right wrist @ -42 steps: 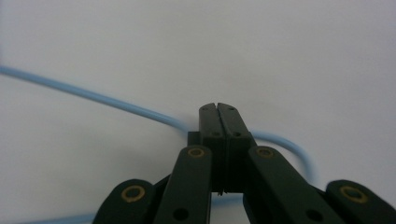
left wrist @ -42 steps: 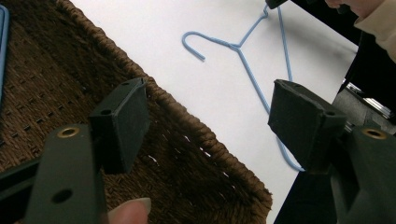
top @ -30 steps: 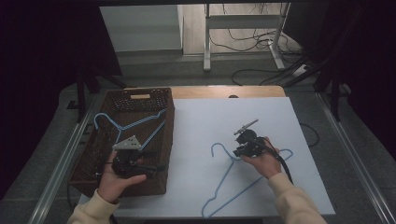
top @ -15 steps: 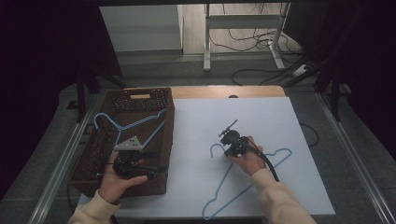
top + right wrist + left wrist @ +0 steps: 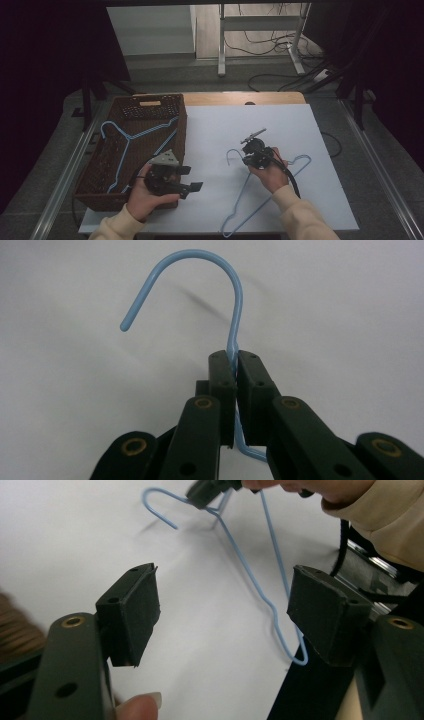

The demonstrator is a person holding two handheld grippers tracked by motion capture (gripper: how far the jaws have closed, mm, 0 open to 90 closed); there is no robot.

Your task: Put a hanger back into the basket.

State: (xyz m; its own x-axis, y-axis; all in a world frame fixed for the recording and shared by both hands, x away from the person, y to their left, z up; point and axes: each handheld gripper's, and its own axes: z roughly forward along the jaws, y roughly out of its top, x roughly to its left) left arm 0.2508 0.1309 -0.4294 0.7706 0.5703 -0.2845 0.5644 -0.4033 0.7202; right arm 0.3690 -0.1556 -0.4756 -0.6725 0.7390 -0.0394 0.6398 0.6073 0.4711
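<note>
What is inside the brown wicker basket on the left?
A blue wire hanger lies across the basket, its hook toward the left rim. The near right corner is covered by the left gripper and hand, so anything there is hidden.

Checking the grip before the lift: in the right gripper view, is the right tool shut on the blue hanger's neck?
Yes, the right tool has its two pads pressed together on the blue hanger just below its hook.

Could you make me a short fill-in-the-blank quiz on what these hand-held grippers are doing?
1. The right hand-held gripper is shut on the neck of a blue wire ____.
2. The left hand-held gripper has its jaws ____, with nothing between them.
3. A second blue hanger lies in the brown wicker ____.

Missing words: hanger; open; basket
</note>
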